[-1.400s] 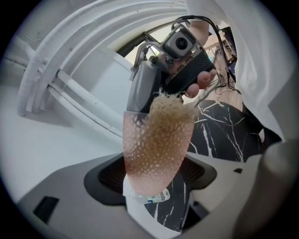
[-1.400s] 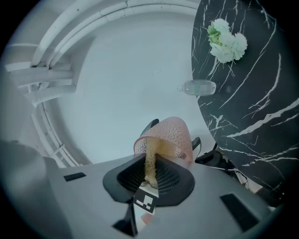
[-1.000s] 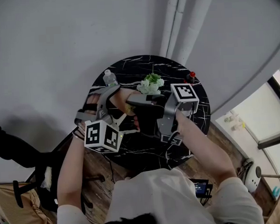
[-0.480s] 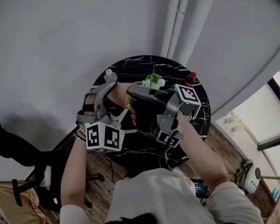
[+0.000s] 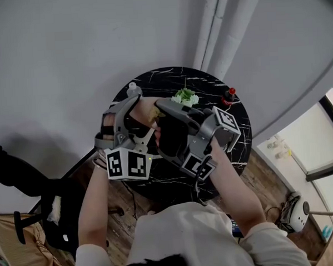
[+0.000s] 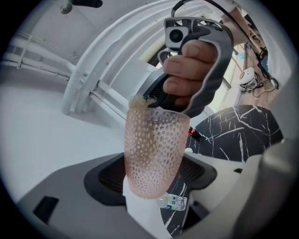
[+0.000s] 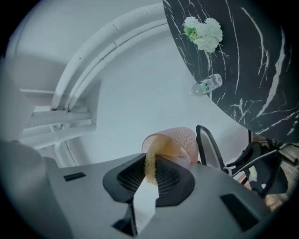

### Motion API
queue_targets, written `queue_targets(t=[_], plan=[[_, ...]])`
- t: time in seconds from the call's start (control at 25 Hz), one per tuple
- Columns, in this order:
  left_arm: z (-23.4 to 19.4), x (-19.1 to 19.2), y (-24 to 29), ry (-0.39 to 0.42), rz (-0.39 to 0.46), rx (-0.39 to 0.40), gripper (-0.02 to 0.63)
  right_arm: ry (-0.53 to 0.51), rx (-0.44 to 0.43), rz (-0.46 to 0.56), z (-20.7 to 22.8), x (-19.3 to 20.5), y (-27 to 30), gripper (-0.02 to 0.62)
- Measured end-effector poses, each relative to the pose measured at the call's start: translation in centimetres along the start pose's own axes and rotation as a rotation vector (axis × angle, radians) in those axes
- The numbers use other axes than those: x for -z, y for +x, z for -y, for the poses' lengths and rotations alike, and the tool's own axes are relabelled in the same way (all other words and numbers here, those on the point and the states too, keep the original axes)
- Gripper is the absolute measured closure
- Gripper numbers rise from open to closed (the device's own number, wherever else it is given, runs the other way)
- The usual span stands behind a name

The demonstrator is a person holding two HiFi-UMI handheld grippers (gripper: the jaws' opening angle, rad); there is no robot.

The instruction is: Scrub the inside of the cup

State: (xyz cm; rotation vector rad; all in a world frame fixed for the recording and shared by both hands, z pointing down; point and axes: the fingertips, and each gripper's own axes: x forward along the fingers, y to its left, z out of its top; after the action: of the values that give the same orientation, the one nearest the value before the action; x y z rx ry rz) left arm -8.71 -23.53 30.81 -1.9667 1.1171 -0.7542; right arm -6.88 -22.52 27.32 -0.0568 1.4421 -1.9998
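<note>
No word, brand or number can be read. The cubes on the left gripper (image 6: 152,176) and the right gripper (image 7: 150,170) bear only black-and-white square marker patterns, and the label on the small water bottle (image 6: 174,201) is too blurred to read.

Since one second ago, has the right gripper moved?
Yes. The right gripper tilted: its back end slid down the picture, away from the little red thing on the table.

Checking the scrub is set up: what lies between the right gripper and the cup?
A yellow sponge, pinched by the right gripper, reaches into the pink cup; the right gripper view shows it.
</note>
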Motion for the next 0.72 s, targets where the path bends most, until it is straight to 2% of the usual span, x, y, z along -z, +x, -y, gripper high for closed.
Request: queue_targets(t=[0.12, 0.28, 0.48, 0.72], plan=[[0.0, 0.2, -0.1, 0.000, -0.006, -0.016, 0.258, 0.020, -0.026, 0.028, 0.0, -0.2, -0.1, 0.538], [-0.1, 0.4, 0.2, -0.040, -0.012, -0.054, 0.258, 0.065, -0.082, 0.117, -0.2, -1.2, -0.4, 0.538], [-0.2, 0.6, 0.4, -0.126, -0.006, -0.064, 0.258, 0.026, -0.181, 0.167, -1.3, -2.1, -0.8, 0.538], [0.3, 1.1, 0.6, -0.194, 0.000, -0.036, 0.259, 0.032, -0.186, 0.165, -1.2, -2.3, -0.9, 0.539]])
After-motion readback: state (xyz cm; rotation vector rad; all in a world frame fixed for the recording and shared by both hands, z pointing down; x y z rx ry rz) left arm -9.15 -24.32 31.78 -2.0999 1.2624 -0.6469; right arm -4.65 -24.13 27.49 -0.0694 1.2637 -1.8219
